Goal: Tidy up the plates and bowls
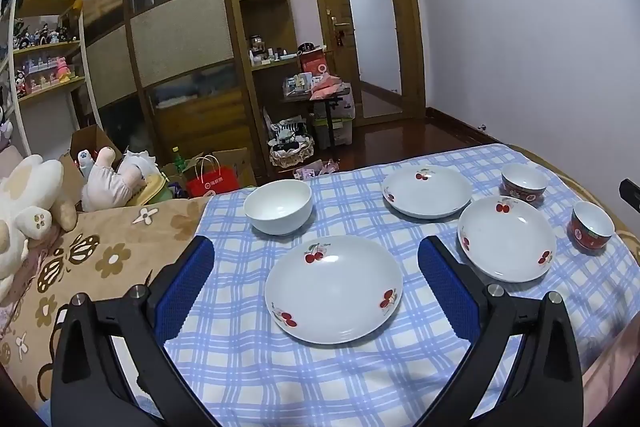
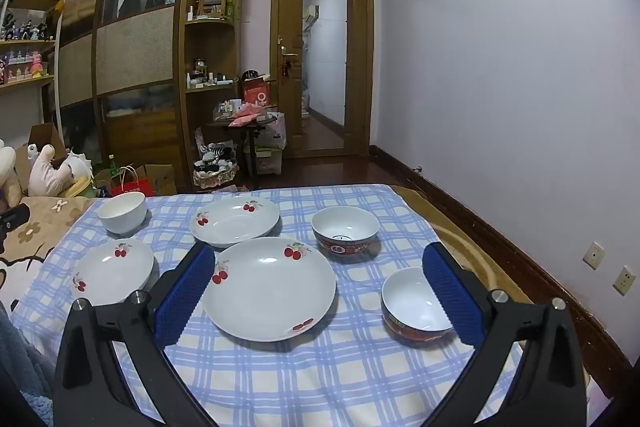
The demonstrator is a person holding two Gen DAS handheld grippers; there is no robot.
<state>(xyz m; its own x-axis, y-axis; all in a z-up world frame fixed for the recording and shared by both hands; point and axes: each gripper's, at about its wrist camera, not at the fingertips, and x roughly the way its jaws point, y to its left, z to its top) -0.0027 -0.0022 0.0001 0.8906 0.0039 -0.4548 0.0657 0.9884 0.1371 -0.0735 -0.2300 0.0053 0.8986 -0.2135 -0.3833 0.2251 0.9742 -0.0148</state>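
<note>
Three white cherry-print plates lie apart on a blue checked cloth [image 1: 360,367]. The nearest plate [image 1: 333,289] lies just ahead of my open, empty left gripper [image 1: 316,247]. Another plate [image 1: 506,239] is to its right and the third plate [image 1: 427,191] is farther back. A plain white bowl [image 1: 278,206] stands at the far left. Two red-patterned bowls [image 1: 524,183] [image 1: 592,230] stand at the right. In the right wrist view my right gripper [image 2: 320,251] hangs open and empty over the big plate [image 2: 269,289], its right finger in front of the near red bowl [image 2: 416,305].
A brown flowered blanket [image 1: 100,259] with plush toys [image 1: 28,211] borders the cloth on the left. The lilac wall [image 2: 520,107] and wooden skirting run close along the right. Wardrobe, shelves, a cluttered side table [image 2: 244,125] and a door stand beyond the far edge.
</note>
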